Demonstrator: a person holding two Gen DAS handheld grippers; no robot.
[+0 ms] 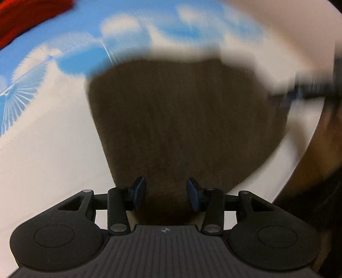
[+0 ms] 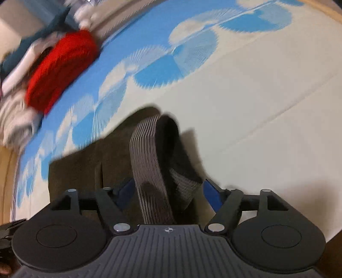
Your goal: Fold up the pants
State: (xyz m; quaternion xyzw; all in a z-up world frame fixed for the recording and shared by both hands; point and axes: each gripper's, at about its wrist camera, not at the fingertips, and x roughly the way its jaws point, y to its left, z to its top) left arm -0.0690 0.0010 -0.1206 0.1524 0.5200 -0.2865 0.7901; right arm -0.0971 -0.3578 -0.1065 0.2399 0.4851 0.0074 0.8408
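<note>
Dark brown pants [image 1: 183, 119] lie spread on the white part of the bed sheet [image 1: 47, 162], blurred by motion. My left gripper [image 1: 166, 192] points down at their near end. The brown cloth narrows toward it and fills the gap between its blue pads [image 1: 138, 192], which stand half apart and hold it. In the right wrist view the pants [image 2: 85, 166] are folded over, and their grey striped waistband [image 2: 149, 171] loops upward. My right gripper [image 2: 168, 190] straddles that waistband with its jaws wide, and neither pad [image 2: 211, 192] presses on it.
A red garment [image 2: 62, 70] and a pile of other clothes [image 2: 17, 119] lie at the sheet's far left, on its blue patterned part [image 2: 162, 70]. The red garment [image 1: 25, 19] also shows top left in the left wrist view. The bed's edge [image 1: 307, 149] and a dark blurred shape [image 1: 316, 92] are at the right.
</note>
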